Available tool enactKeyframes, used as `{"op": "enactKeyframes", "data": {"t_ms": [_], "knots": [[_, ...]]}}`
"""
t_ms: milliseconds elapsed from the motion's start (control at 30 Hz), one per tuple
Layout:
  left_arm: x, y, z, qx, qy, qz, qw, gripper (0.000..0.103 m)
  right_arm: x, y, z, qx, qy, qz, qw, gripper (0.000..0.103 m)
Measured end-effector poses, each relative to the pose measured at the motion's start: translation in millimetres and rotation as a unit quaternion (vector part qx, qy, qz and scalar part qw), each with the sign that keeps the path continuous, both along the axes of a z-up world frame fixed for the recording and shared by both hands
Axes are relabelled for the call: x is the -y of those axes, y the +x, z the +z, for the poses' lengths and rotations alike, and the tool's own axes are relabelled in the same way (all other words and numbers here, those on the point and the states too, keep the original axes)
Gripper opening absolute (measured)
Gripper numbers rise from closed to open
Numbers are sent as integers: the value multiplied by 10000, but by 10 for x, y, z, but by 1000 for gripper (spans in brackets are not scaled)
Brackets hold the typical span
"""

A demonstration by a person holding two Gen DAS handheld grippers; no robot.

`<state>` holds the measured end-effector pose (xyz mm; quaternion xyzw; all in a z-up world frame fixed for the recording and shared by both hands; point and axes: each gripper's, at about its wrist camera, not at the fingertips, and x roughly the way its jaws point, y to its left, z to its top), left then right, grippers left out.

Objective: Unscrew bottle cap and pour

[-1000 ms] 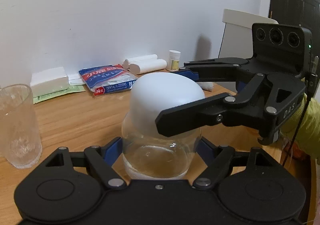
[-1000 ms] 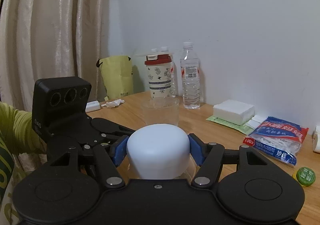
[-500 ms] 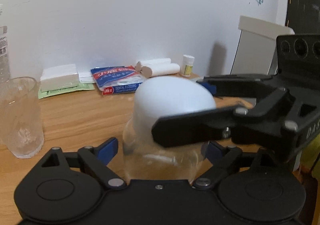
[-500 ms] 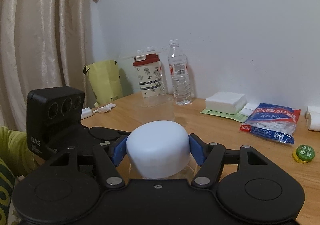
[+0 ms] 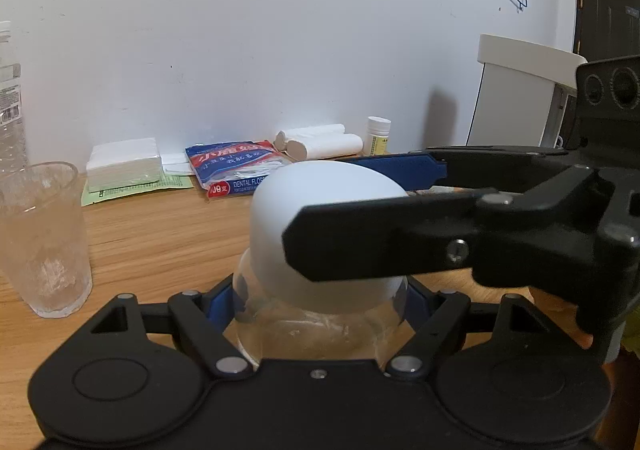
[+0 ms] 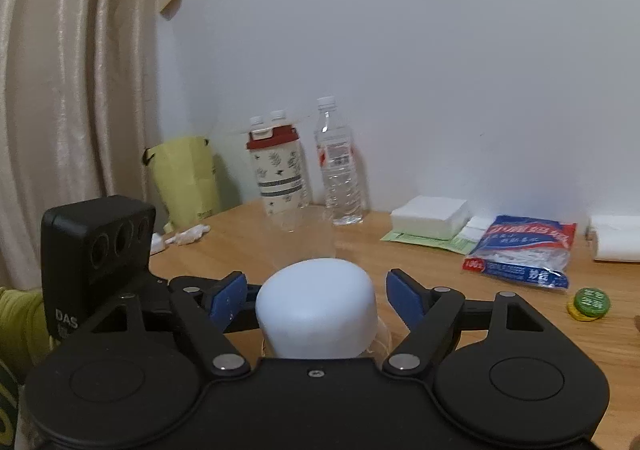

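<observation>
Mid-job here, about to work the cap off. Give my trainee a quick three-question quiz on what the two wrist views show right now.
1. True or false: the right gripper's jaws are clamped on the white cap.
2. What is the left gripper shut on? A) the clear bottle B) the floss packet C) the yellow bag
3. In the left wrist view, on which side of the bottle does the plastic cup stand?

Key: 1 false, the jaws straddle the cap with gaps on both sides. 2 A. 3 left.

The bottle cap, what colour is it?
White; the cap shows best in the right wrist view.
</observation>
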<state>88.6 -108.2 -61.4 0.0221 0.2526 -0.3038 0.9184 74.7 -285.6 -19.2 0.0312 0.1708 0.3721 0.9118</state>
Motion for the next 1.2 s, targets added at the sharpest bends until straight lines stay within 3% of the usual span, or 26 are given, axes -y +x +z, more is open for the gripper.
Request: {"op": "enactKeyframes", "data": {"t_ms": [267, 333, 567, 833, 1200], "knots": [[10, -12, -9, 9, 9, -15, 10000, 80, -142, -48, -15, 53, -228, -177, 9996, 80], [7, -10, -6, -5, 26, -25, 10000, 80, -149, -45, -18, 89, -268, -211, 9994, 69], [-8, -9, -2, -12, 45, -130, 9999, 80, -102, 11, -23, 98, -319, -72, 9994, 69], [-28, 25, 11, -73, 137, -384, 9991, 80, -1, 125, -38, 177, -361, 664, 9970, 69], [-82, 84, 8, -45, 280, -1044, 9941, 79, 162, 409, -29, 211, -437, 2070, 9771, 69]]}}
